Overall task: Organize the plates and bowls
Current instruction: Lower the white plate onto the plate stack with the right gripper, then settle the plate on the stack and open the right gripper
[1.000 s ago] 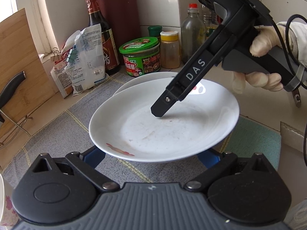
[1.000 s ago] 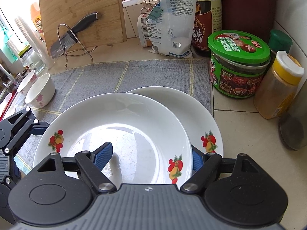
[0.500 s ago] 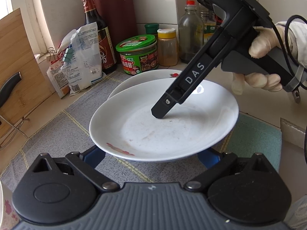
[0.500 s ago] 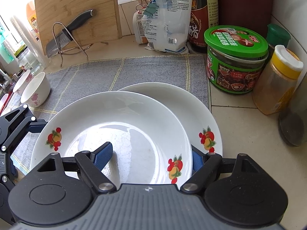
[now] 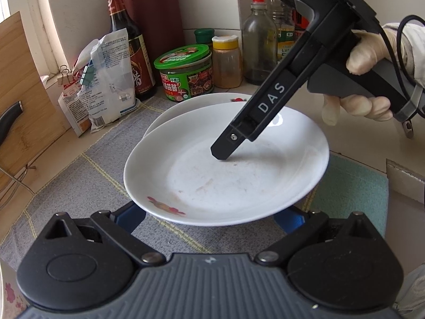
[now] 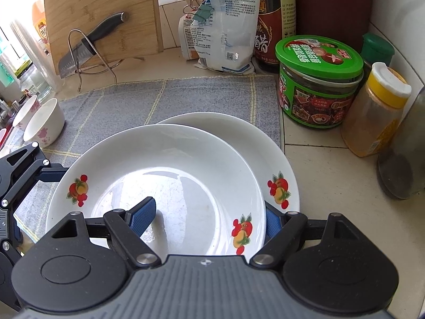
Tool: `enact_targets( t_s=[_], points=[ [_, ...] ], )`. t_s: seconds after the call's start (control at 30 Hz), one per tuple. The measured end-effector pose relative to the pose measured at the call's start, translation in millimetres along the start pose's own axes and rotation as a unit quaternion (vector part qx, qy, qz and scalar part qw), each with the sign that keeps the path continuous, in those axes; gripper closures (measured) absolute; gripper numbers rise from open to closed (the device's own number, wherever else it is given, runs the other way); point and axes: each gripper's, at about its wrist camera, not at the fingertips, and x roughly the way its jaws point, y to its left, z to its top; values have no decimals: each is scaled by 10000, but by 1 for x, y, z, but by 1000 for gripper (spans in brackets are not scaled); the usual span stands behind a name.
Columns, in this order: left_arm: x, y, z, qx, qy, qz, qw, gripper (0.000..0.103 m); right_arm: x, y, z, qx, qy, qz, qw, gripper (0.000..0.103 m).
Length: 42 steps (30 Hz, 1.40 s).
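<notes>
Facing up, the upper plate (image 6: 164,164) tilts over the lower plate (image 6: 265,146). Right gripper (image 6: 207,216) straddles its rim, grip uncertain. Left gripper (image 5: 209,212) spreads beneath it, unclenched.

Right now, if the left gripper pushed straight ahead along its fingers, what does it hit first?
Likely the top plate: its near rim already sits between the left gripper's blue fingers, hiding their tips. Beyond it sits the right gripper's finger, inside the plate. Depth is uncertain.

White plate (image 6: 164,164) (fruit motifs) overlapping second plate (image 6: 239,135), grey mat (image 6: 170,98).
</notes>
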Motion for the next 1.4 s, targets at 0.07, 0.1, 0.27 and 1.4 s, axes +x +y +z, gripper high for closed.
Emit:
enact_targets(
  t_s=[0.07, 0.1, 0.27, 1.4],
  points=[
    [0, 0, 0, -2, -4, -3, 10000, 2, 0, 1, 0, -2, 8, -20, 10000, 16],
    [0, 0, 0, -1, -4, -5, 10000, 2, 0, 1, 1, -3, 13, -26, 10000, 16],
    [0, 1, 0, -12, 4, -37, 10000, 2, 1, 2, 2, 1, 40, -54, 10000, 16],
    [-3, -2, -2, 30, -33, -54, 10000, 2, -4, 1, 1, 60, 46, -171, 9998, 17]
  ],
)
